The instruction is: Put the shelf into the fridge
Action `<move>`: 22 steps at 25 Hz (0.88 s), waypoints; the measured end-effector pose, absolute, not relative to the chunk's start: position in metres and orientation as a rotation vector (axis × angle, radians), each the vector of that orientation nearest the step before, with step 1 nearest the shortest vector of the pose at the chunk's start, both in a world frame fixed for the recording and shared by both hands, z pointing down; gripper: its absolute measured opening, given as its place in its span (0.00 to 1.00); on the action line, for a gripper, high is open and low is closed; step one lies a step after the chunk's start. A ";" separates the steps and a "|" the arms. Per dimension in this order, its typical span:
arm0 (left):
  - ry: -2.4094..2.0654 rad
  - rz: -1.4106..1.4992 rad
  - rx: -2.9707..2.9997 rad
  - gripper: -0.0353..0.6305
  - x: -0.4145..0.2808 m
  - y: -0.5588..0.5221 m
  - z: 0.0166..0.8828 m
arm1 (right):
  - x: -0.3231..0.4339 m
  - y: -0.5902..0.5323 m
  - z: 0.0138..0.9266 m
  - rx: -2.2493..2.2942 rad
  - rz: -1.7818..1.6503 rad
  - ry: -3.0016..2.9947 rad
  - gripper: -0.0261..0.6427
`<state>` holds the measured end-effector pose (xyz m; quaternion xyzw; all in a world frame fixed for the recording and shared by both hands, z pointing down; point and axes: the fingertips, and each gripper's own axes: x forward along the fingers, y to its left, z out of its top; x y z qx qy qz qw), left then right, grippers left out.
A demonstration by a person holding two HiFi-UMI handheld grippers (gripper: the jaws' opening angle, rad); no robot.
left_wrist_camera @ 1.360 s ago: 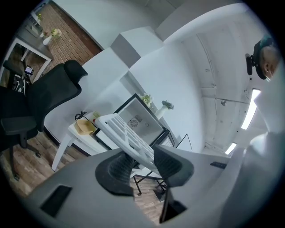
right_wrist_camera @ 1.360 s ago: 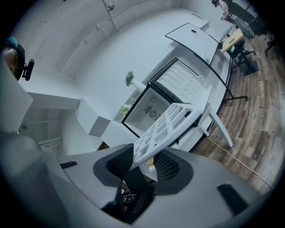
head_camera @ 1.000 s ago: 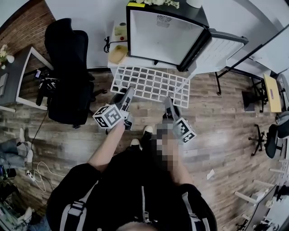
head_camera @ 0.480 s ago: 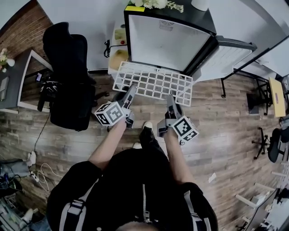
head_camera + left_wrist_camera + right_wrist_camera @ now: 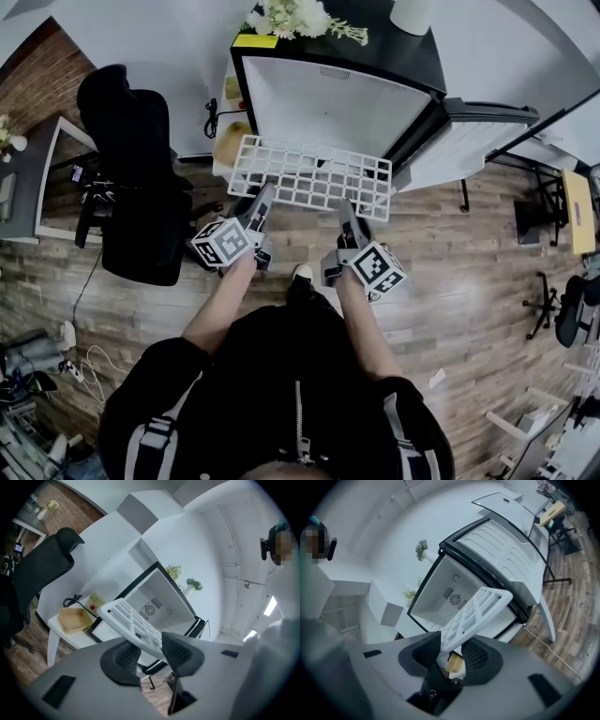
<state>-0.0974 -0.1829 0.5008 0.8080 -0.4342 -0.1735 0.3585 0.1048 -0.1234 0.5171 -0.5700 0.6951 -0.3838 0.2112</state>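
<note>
**Head view.** Over the last second the person has stepped toward the open fridge point(image 5: 328, 103). It now fills more of the far part of the scene, and the white grid shelf point(image 5: 309, 178) has been carried along with it. The shelf is held roughly level and is still wholly outside. Its far edge now reaches the lower front of the fridge opening, where before it hung well short of it. The left gripper point(image 5: 263, 195) and the right gripper point(image 5: 344, 208) each hold the shelf's near edge, one toward each end. The fridge door point(image 5: 469, 141) stands swung open to the right. A black chair point(image 5: 131, 178) sits to the left, clear of the path.

**Left gripper view.** The jaws are clamped on the near rim of the shelf point(image 5: 129, 620), which runs away toward the fridge point(image 5: 159, 602). A yellow bowl point(image 5: 75, 619) rests on a low white table point(image 5: 54, 637) to the fridge's left.

**Right gripper view.** The jaws are likewise closed on the shelf point(image 5: 476, 611), whose far corner shows in front of the fridge point(image 5: 454, 588) cavity.

The approach looks nearly done. What probably remains is lining the shelf's side edges up with the inner walls and sliding it in.
</note>
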 end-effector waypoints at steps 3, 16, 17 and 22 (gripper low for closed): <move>-1.127 -0.450 2.083 0.28 -0.091 -0.197 0.504 | 0.111 -0.138 0.521 -1.565 -1.073 1.946 0.26; -1.128 -0.432 2.054 0.28 -0.075 -0.227 0.527 | 0.128 -0.172 0.546 -1.559 -1.117 1.965 0.26; -1.126 -0.433 2.051 0.28 -0.075 -0.228 0.528 | 0.128 -0.174 0.544 -1.560 -1.114 1.967 0.26; -1.119 -0.430 2.050 0.28 -0.075 -0.237 0.530 | 0.127 -0.181 0.553 -1.553 -1.142 1.964 0.26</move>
